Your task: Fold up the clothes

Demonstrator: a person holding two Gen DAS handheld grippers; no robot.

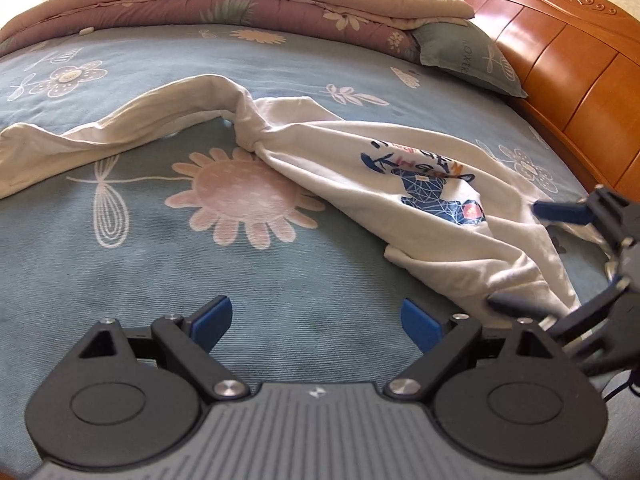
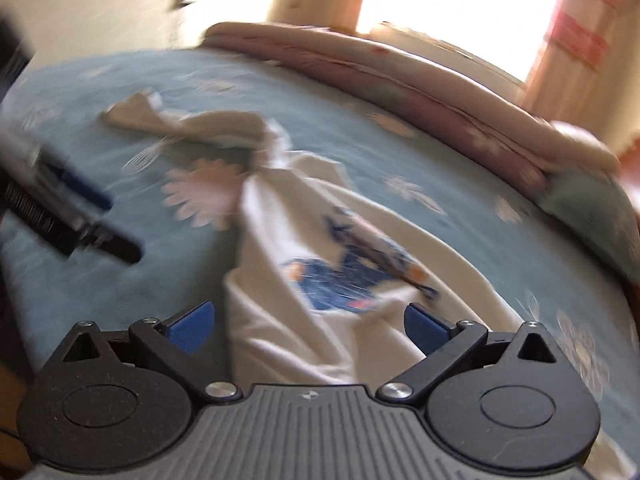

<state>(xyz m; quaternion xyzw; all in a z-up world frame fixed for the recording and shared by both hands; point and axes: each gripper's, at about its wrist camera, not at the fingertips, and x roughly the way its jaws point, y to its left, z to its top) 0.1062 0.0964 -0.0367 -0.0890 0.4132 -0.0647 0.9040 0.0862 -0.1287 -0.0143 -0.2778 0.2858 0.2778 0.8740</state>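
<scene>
A white T-shirt (image 1: 400, 168) with a blue print lies crumpled and twisted on the blue flowered bedspread (image 1: 160, 264); it also shows, blurred, in the right wrist view (image 2: 280, 280). My left gripper (image 1: 316, 326) is open and empty above bare bedspread, left of the shirt's near edge. My right gripper (image 2: 310, 326) is open, with the shirt's near edge lying between its fingers; in the left wrist view the right gripper (image 1: 532, 256) sits at the shirt's right edge. The left gripper's fingers (image 2: 88, 216) show at the left of the right wrist view.
A folded pink and cream quilt (image 1: 240, 4) lies along the far side of the bed. A grey-green pillow (image 1: 464, 56) rests against the wooden headboard (image 1: 560, 64) at the right. A bright window with curtains (image 2: 460, 8) is behind the bed.
</scene>
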